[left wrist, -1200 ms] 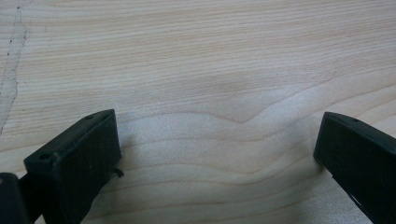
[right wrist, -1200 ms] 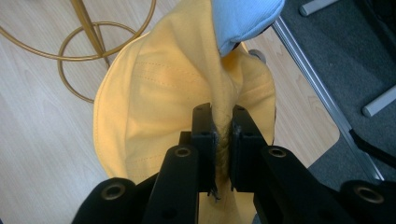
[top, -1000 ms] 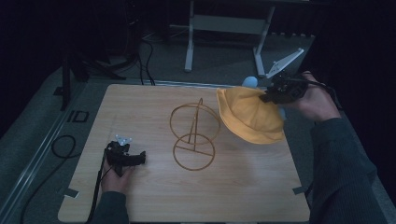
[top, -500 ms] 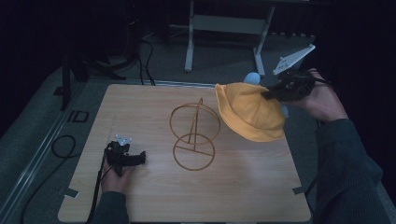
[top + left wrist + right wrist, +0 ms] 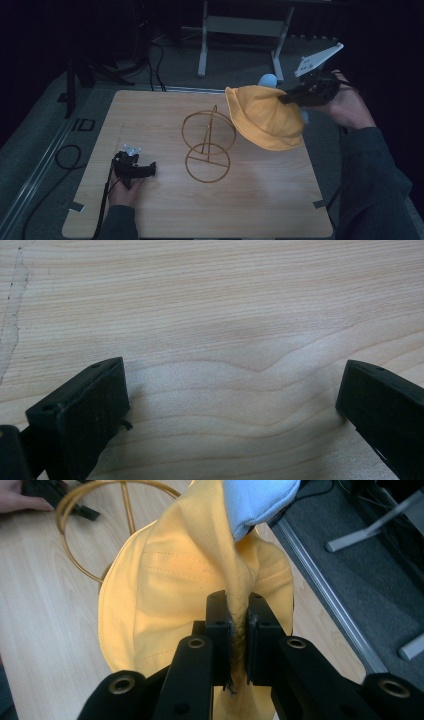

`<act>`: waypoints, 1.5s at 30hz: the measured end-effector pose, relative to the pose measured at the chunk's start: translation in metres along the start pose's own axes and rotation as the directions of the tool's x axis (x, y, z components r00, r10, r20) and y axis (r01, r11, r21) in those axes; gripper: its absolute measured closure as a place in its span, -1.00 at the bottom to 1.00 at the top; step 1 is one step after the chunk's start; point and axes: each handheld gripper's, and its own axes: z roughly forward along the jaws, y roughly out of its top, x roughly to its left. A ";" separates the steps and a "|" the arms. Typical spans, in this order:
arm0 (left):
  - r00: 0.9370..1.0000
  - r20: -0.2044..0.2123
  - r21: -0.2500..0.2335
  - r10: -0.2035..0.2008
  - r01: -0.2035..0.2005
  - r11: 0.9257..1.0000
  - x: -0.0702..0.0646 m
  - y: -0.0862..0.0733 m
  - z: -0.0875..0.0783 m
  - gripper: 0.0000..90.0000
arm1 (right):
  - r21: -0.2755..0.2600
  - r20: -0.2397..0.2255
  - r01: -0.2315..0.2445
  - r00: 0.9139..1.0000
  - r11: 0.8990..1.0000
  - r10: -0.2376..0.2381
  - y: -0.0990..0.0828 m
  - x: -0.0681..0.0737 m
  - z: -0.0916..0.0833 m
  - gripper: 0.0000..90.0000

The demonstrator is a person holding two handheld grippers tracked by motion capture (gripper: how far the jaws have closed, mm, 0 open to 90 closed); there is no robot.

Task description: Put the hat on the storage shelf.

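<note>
Right tool (image 5: 289, 98) clamped on a fold of the yellow hat (image 5: 265, 120), jaws pinching the fabric close together in the right gripper view (image 5: 236, 625). Hat held off the tabletop (image 5: 165, 220) at the far right, just right of the wire stand (image 5: 207, 147), its far edge nearest the upper ring. Compared with a second ago: lifted slightly and carried a little farther and to the right, hanging more steeply, less of it over the stand's base ring. A pale blue cloth (image 5: 257, 500) visible beyond the hat. Left tool (image 5: 145, 170) resting near left on the wood, jaws wide apart with nothing between, unmoved.
</note>
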 end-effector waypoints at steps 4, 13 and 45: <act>1.000 0.000 0.000 0.000 0.000 1.000 0.000 0.000 0.000 -0.99 | -0.019 -0.017 0.015 1.000 1.000 -0.015 0.007 0.003 -0.001 0.85; 1.000 0.000 -0.001 0.000 0.000 1.000 0.000 0.000 0.000 -0.99 | -0.038 -0.038 0.050 0.998 0.998 -0.051 0.027 0.012 0.004 0.85; 1.000 0.002 0.000 -0.002 0.002 1.000 0.000 0.000 0.000 -0.99 | 0.060 -0.115 0.171 0.980 0.983 -0.163 0.105 0.058 0.076 0.84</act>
